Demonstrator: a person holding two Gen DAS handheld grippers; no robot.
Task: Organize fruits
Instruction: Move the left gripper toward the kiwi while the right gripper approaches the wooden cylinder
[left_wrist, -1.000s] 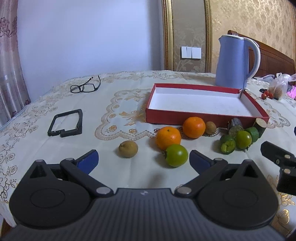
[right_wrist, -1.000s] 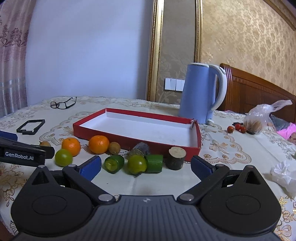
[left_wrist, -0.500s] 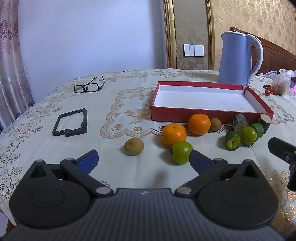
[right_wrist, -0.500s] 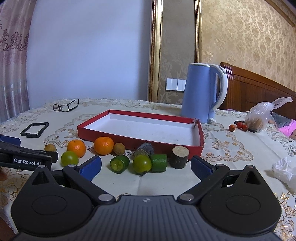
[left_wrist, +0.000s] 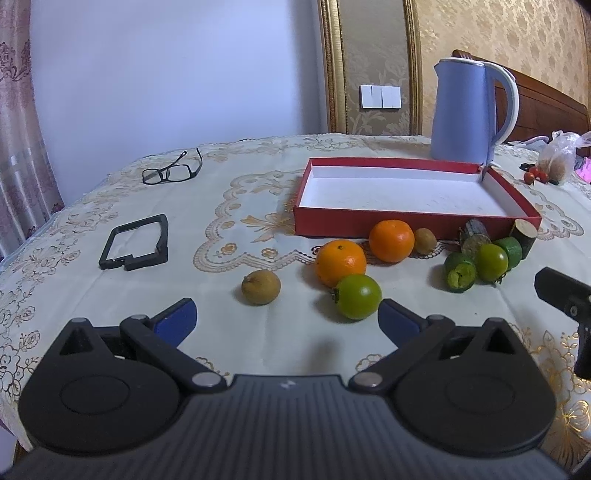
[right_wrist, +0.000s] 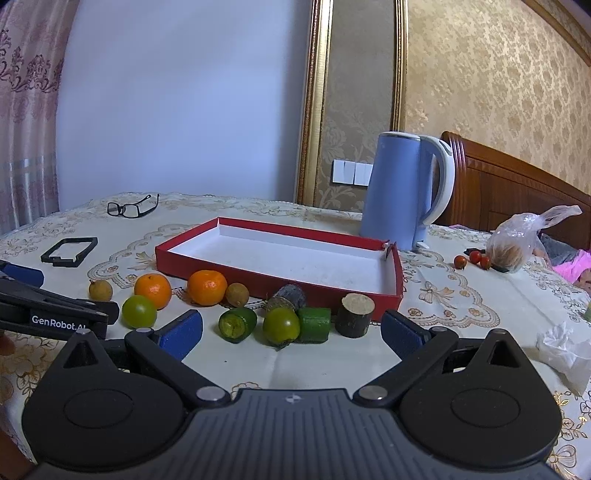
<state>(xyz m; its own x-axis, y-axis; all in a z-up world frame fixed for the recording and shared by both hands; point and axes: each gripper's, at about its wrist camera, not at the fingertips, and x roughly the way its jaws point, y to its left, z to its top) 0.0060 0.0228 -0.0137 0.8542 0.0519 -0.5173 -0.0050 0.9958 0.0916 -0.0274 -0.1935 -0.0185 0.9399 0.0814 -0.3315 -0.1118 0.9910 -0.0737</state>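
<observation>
**Fruit lot laid out before red tray; both grippers spread, nothing held**

Left wrist view. Left gripper (left_wrist: 287, 317): blue-padded fingers wide apart, empty, above the cream embroidered worktop (left_wrist: 229, 206). Just beyond it: round green fruit (left_wrist: 358, 296) touching the near orange mandarin (left_wrist: 341, 262); small brown round fruit (left_wrist: 260, 287) to their left, apart. Farther: second orange mandarin (left_wrist: 391, 240) and a second small brown fruit (left_wrist: 425, 240) against the shallow red cardboard tray with white floor (left_wrist: 369, 223). Black-framed spectacles (left_wrist: 171, 170) far left; black plastic frame (left_wrist: 136, 242) left.

Right wrist view. Right gripper (right_wrist: 291, 330): fingers likewise spread, empty. Just beyond it: cut green fruit piece (right_wrist: 237, 324), round green fruit (right_wrist: 281, 326), green cylindrical chunk (right_wrist: 314, 324), dark bark-covered stump (right_wrist: 354, 314), all just before the tray's near wall. Pale blue electric kettle (right_wrist: 395, 190) behind the tray.
</observation>
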